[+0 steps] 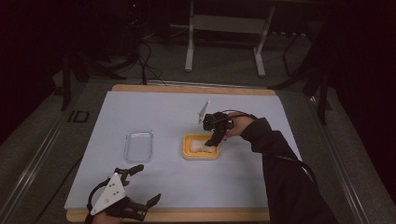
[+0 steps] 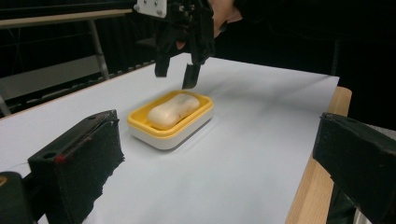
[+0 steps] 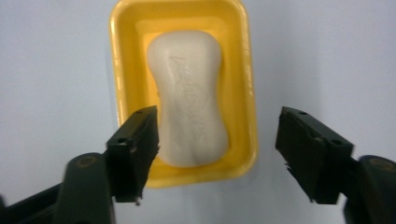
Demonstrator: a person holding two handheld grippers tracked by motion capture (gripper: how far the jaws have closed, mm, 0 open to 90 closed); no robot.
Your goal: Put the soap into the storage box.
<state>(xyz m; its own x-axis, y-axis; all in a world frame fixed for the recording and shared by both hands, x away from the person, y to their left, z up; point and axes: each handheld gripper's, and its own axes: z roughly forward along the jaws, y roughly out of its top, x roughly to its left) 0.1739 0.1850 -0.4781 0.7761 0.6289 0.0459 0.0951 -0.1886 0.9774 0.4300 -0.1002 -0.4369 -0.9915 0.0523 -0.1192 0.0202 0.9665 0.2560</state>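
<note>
A white bar of soap (image 3: 189,93) lies in a yellow soap dish (image 3: 122,56) right of the table's middle (image 1: 186,151). My right gripper (image 1: 214,140) hangs just above the dish, pointing down, its jaws open and apart from the soap (image 2: 172,109), nothing between the pads. In the left gripper view the right gripper (image 2: 175,78) hovers over the far end of the dish (image 2: 140,126). My left gripper (image 1: 149,183) rests near the table's front left edge, open and empty, aimed at the dish.
A clear plastic tray (image 1: 139,144) lies left of the dish. A white sheet (image 1: 154,112) covers a wooden board (image 1: 187,87). Behind the table stand a metal frame (image 1: 224,28) and dark cables on the floor.
</note>
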